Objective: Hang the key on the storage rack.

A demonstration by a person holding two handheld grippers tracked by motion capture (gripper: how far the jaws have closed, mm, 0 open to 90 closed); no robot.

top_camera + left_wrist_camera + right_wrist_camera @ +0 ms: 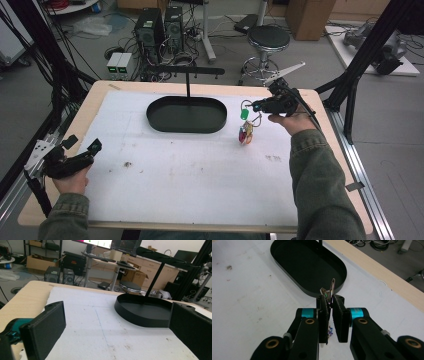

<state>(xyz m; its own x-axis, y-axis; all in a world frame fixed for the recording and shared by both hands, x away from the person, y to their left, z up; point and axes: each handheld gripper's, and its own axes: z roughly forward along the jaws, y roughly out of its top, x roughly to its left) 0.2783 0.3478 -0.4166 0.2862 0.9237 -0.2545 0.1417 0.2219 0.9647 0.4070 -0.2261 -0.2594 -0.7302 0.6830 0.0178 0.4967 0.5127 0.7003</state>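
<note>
Metal keyring (246, 125), light and dangly, hangs right of the black tray (186, 114), its ring pinched in the right gripper (256, 105) fingers; left gripper (85, 152) fingers wide, empty.

White mat (190, 175) open in front, black tray (186, 114) with post (188, 82) behind

- A wooden table (322, 112) carries a white sheet (190, 170) (speckled with dark marks).
- A black oval tray (186, 114), with an upright post, sits on the sheet's far side.
</note>
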